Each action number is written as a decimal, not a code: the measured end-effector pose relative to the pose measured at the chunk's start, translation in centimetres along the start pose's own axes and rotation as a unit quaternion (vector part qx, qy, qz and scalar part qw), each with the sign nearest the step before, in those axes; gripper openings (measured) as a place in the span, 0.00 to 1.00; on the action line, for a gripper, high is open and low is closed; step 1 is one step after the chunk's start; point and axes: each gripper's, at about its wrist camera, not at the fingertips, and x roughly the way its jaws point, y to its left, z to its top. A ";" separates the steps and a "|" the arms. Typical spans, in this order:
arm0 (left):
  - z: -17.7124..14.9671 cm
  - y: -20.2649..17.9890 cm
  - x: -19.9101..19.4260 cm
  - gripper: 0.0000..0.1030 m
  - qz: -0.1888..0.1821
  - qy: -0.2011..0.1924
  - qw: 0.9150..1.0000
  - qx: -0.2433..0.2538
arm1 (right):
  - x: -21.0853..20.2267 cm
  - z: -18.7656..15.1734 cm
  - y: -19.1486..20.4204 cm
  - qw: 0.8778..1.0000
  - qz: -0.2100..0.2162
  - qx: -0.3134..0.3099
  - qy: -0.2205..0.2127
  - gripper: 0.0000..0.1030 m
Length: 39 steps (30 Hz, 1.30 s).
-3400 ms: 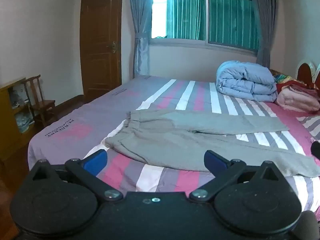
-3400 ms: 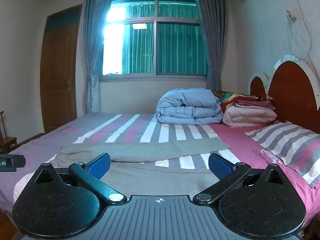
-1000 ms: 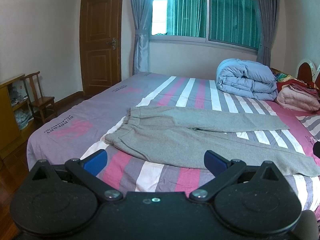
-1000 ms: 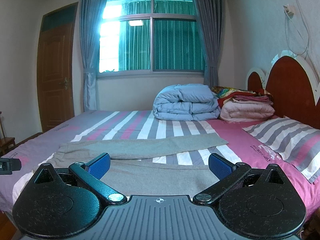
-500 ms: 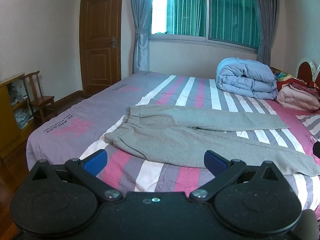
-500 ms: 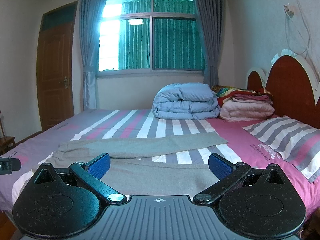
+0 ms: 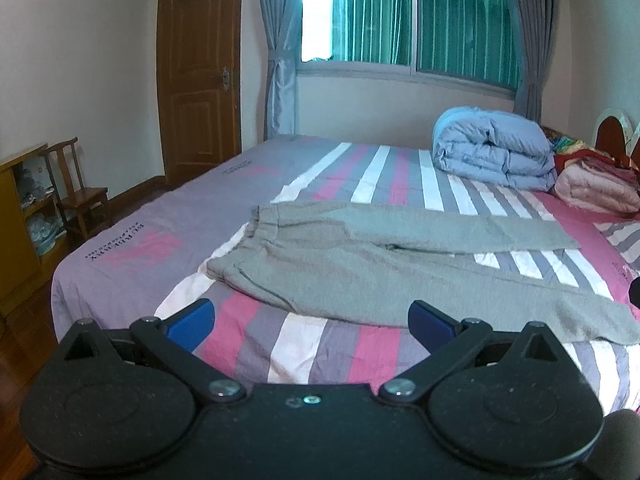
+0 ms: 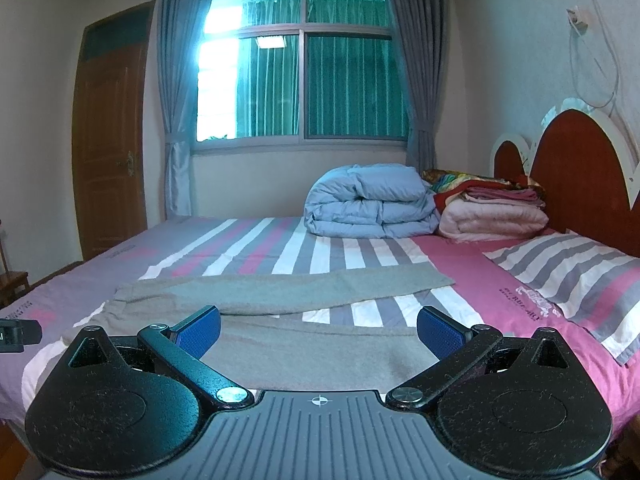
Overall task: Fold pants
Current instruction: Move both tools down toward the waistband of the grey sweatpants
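Grey pants lie spread flat on the striped bed, waistband to the left, both legs running right in a narrow V. My left gripper is open and empty, held in front of the near leg by the bed's near edge. In the right wrist view the pants lie just beyond my right gripper, which is open and empty above the near leg. A sliver of the left gripper shows at that view's left edge.
A folded blue duvet and pink blankets sit at the bed's far side. A striped pillow lies by the red headboard. A wooden chair and cabinet stand left of the bed.
Both grippers have shifted only slightly; the views have drifted a little. The pants have not moved.
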 end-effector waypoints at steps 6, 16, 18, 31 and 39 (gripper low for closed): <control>-0.9 -0.1 1.4 0.94 -0.003 0.024 1.000 0.002 | 1.5 -0.9 -0.3 1.000 0.001 0.001 0.027 1.00; -1.3 0.0 3.8 0.94 0.005 0.060 0.998 0.010 | 4.4 -2.9 -1.7 0.997 -0.003 0.019 0.072 1.00; -1.0 0.0 4.6 0.94 0.012 0.067 0.998 0.007 | 5.0 -3.2 -2.0 0.997 -0.005 0.021 0.077 1.00; 4.9 -1.3 11.5 0.94 0.031 0.080 0.995 0.040 | 11.8 -0.6 -2.3 0.995 0.011 -0.005 0.096 1.00; 10.1 -0.4 18.3 0.94 0.036 0.090 0.993 0.061 | 20.0 2.6 -1.1 0.991 0.066 -0.061 0.100 1.00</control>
